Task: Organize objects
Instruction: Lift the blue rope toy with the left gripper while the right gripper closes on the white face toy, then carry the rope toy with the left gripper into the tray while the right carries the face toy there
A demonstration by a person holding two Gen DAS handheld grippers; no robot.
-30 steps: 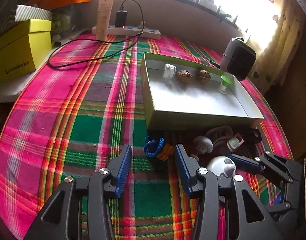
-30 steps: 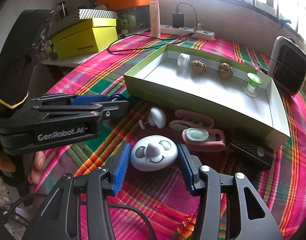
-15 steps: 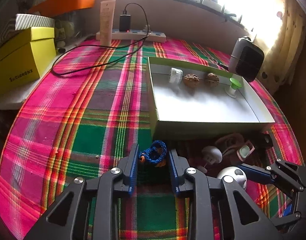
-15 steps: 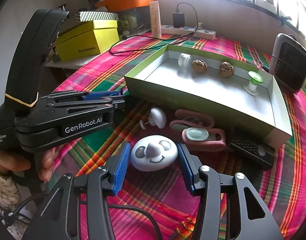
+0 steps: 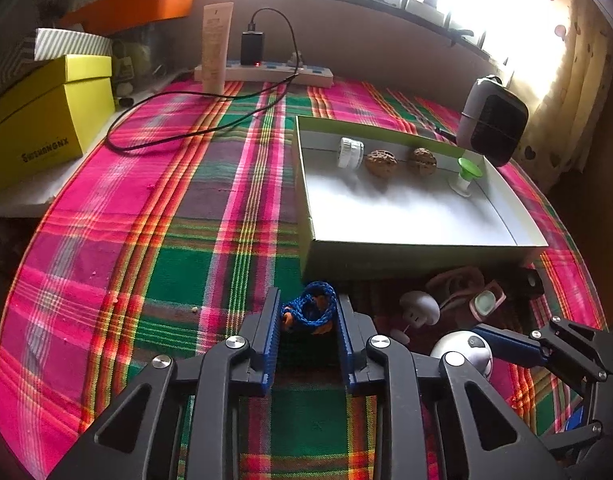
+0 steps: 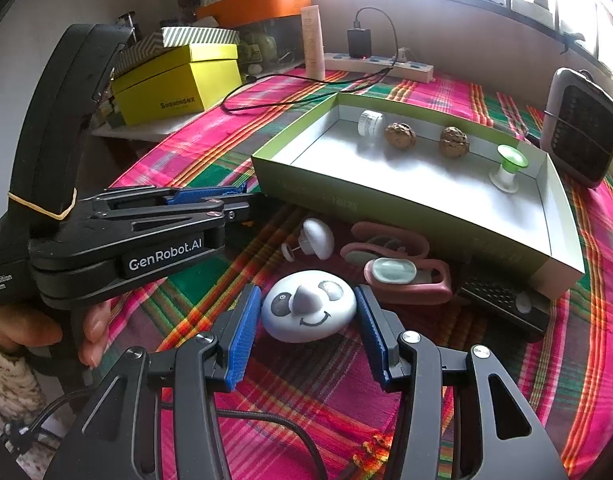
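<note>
The green cardboard tray [image 5: 386, 258], shallow with a smooth white floor, serves as the landmark on the plaid woven tablecloth [image 5: 146, 208]. Just in front of its near left corner, the left gripper [image 5: 308, 322] has its ribbed blue pads pressed against both sides of a braided blue cord bundle [image 5: 309, 309] with orange showing at its edge; the jaws are clamped on it. In front of the tray's near wall, toward the middle, the right gripper [image 6: 308, 320] has its jaws spread wide around a smooth white egg-shaped panda toy [image 6: 308, 305] with a grey nose and a drawn smile, the pads close to it but not touching. Between that toy and the tray wall lie a white mushroom-shaped piece [image 6: 316, 234] and glossy pink oval loops [image 6: 406, 276]. Inside the tray, along its far wall, sit a ridged white cap [image 6: 370, 122], two wrinkled brown walnuts [image 6: 400, 135] and a green-topped white spool [image 6: 508, 168].
</note>
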